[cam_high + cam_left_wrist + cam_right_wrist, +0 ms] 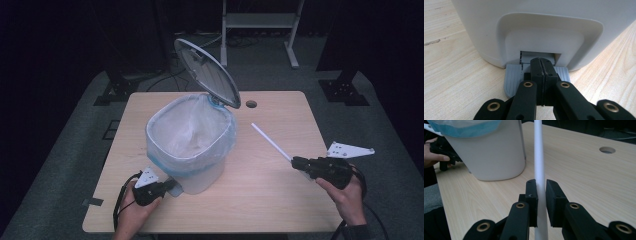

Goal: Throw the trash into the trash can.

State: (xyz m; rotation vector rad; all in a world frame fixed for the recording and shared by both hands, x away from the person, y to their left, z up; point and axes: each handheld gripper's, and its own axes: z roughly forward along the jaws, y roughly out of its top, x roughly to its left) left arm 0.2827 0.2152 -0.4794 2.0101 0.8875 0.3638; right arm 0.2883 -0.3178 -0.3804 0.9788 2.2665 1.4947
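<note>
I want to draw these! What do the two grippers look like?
Each gripper is black, with two flat black jaws on jointed bars dotted with brass-coloured rings. The left gripper and the right gripper each carry a pale three-cornered plate with small holes on top, and a black cable trails from each. By the right hand a dark sleeve cuff shows.

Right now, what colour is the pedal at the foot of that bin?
Grey with fine ridges; the pedal shows best in the left gripper view.

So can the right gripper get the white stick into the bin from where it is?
Probably yes: the lid stands open, the bin mouth is uncovered, and the right gripper grips the white stick beside it over bare table.
</note>
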